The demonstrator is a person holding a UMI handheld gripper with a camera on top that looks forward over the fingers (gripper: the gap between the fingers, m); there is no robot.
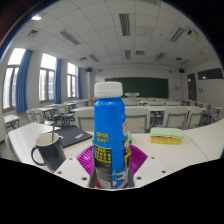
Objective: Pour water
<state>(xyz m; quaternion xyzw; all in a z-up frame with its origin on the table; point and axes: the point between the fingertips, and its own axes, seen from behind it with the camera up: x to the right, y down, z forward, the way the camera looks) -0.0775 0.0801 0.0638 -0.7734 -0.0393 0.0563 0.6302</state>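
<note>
**Bottle in the gripper, cup waiting, no pour yet**

At the left, on the white table (30, 150), stands a dark blue ceramic mug with a handle (47, 151), upright and well apart from the bottle; whether it holds any water cannot be told. Just behind it lies a dark flat notebook-like item (70, 136).

In the middle, the gripper (112, 165) is closed on a blue-and-white plastic bottle with a light blue cap (110, 135), its magenta pads (87, 158) pressing the label from both sides. The bottle is upright, and the cap appears to be on.

To the right, beyond the bottle, a yellow-and-green sponge (166, 134) rests on the table.

By my judgement the grasp is done; carrying the bottle over the mug, dealing with the cap and tilting all remain.
</note>
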